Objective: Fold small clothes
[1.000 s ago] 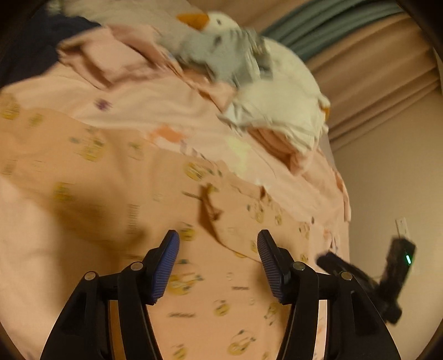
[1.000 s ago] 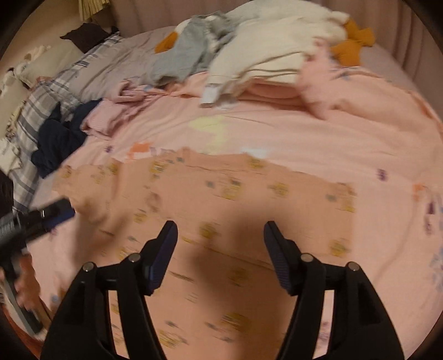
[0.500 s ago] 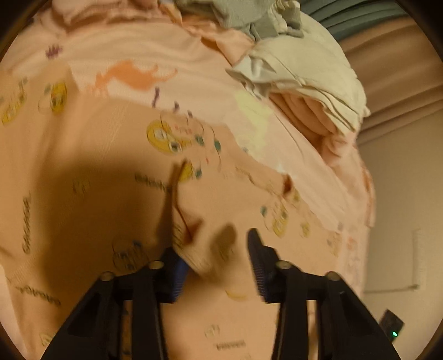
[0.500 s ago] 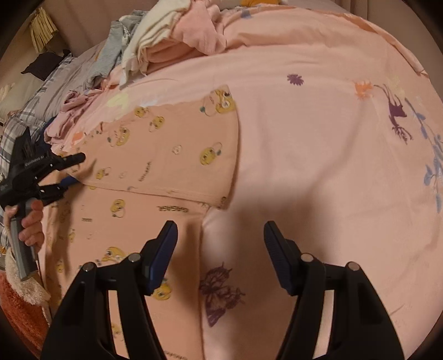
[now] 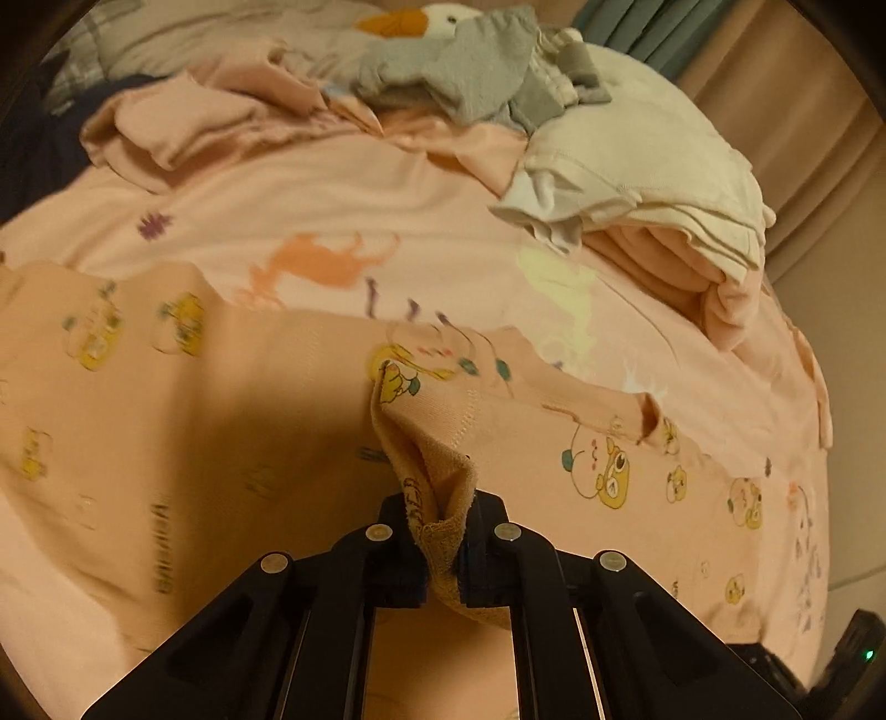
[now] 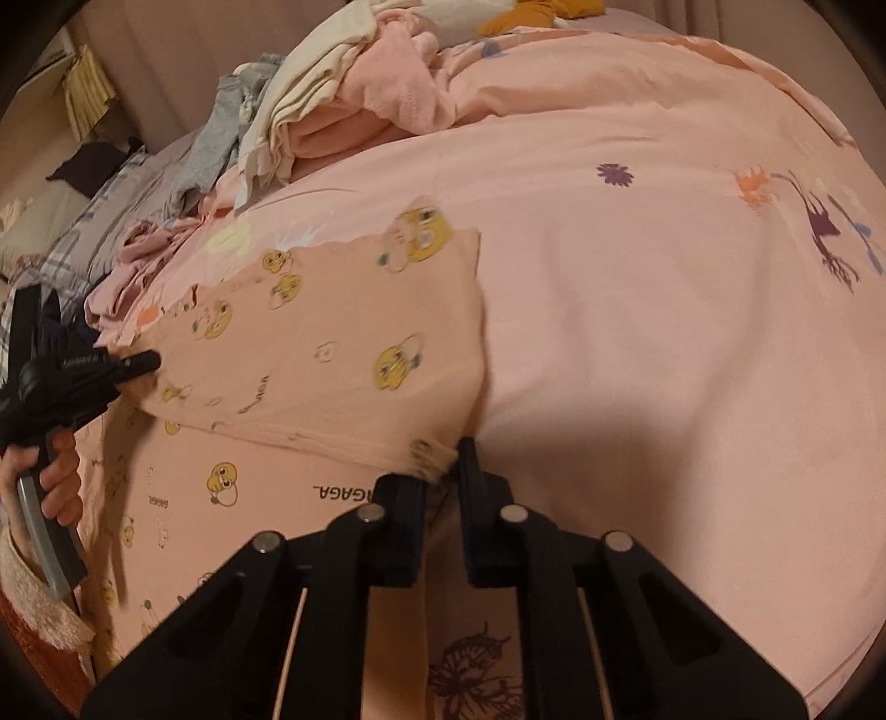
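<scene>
Both grippers have dropped onto the peach garment (image 5: pixel 232 443) on the bed (image 6: pixel 664 304). Left gripper (image 5: pixel 443 554) jaws are clamped on a bunched hem; right gripper (image 6: pixel 440 498) jaws are closing on its corner.

From my left wrist camera, the printed peach cotton garment (image 5: pixel 166 443) smears into blur toward 9 o'clock, its lettering unreadable. My right tool (image 5: pixel 855 659) is cut off at 5 o'clock. The white plush duck (image 5: pixel 443 14) lies mostly buried under grey clothes (image 5: pixel 470 66).
</scene>
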{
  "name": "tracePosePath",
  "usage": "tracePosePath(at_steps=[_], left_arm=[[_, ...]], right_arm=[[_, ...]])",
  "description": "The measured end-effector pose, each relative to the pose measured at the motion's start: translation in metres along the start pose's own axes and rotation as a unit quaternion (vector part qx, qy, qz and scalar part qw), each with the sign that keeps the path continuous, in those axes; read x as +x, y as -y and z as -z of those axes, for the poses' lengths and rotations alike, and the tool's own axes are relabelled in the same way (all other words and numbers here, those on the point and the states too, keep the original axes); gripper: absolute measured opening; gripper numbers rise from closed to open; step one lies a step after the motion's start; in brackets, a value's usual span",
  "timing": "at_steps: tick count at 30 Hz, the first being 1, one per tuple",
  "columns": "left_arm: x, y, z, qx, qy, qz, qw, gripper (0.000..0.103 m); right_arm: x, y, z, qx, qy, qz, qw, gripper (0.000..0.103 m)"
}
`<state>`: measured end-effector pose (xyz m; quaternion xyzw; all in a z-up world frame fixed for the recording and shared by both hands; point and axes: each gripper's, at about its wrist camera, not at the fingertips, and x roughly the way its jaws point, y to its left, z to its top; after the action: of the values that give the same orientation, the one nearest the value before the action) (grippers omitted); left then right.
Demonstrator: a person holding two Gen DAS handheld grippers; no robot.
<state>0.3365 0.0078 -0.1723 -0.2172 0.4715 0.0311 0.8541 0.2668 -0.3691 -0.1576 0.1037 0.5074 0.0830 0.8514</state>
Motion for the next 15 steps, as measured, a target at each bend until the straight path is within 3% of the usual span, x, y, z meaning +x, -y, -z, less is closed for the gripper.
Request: tracePosePath(at_steps=[7,13,15], left_arm=[[0.006,-0.023,-0.001,-0.034,-0.028,0.024,0.9987,0.006],[-0.005,-0.024,-0.002,-0.025,-0.046,0.014,0.9985,0.007],[-0.016,-0.032,-0.005,-0.043,-0.054,0.027,0.9972,0.007]], right_arm=[[0.008,0.0,0.007,-0.001,0.002,0.016,1.0,0.006],[0.008,0.004,0.007,0.007,-0.006,0.017,1.0,0.005],[0.008,0.003,0.007,0.006,-0.012,0.022,1.0,0.005]])
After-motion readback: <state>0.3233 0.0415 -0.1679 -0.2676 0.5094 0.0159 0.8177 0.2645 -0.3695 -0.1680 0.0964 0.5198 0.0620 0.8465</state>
